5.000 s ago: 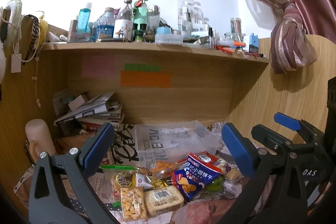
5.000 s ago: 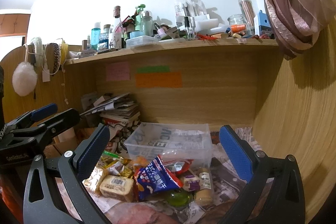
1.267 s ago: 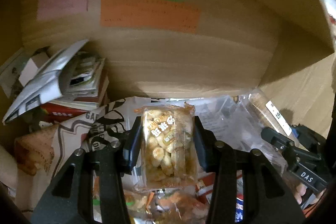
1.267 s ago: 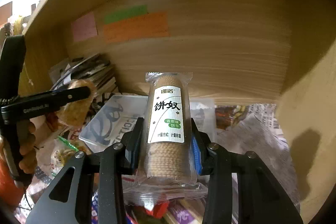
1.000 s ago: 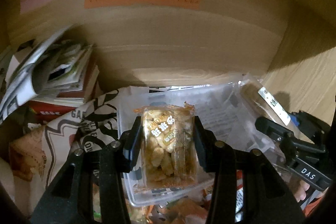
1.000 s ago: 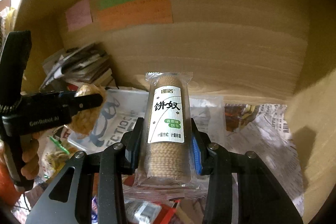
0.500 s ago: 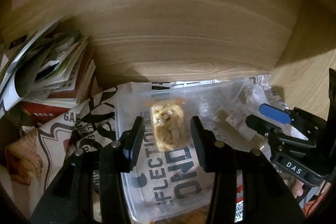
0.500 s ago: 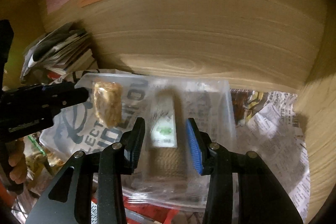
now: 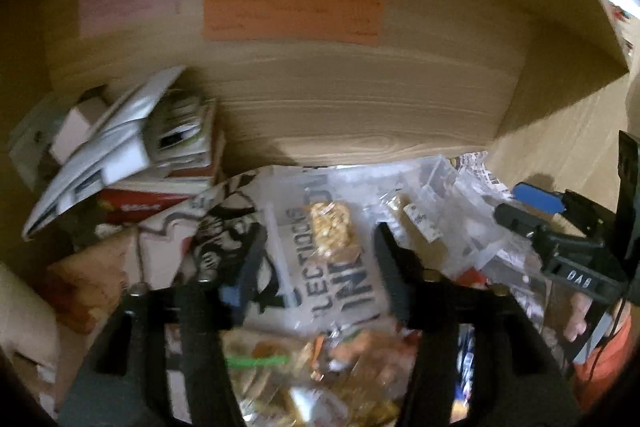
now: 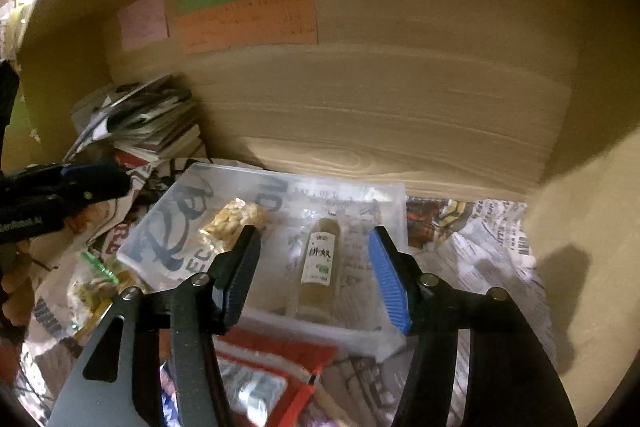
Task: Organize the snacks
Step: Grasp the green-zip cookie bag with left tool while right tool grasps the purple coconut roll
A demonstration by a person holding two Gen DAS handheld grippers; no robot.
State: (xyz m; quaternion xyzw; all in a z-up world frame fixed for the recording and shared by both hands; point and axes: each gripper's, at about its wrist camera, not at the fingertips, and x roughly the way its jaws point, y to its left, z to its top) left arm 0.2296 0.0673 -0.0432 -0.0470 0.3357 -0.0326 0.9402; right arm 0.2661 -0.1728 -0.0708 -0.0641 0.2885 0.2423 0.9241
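On the paper-covered counter (image 10: 480, 247), the clear box (image 10: 192, 187) now holds both dropped snacks, the cracker pack (image 10: 232, 223) and biscuit roll (image 10: 318, 263). Left gripper (image 9: 316, 259) and right gripper (image 10: 314, 267) are open and empty, ready for more.

the clear bin (image 10: 192, 187) is open at the top, and bare floor is left between the nut packet (image 10: 232, 223) and the biscuit roll (image 10: 320, 263) lying well apart inside it. its right end, beyond the roll, is also bare. access from the left is narrowed by the stack of papers (image 10: 148, 127) by the back panel (image 10: 400, 87), which closes off the far side. the near side is crowded by the snack pile (image 9: 320, 367) just before the bin's front wall. to the right, the newspaper-covered surface (image 10: 480, 247) is bounded by the side wall (image 10: 592, 227). both the left claw (image 9: 320, 259) and the right claw (image 10: 312, 267) are spread wide above the bin.
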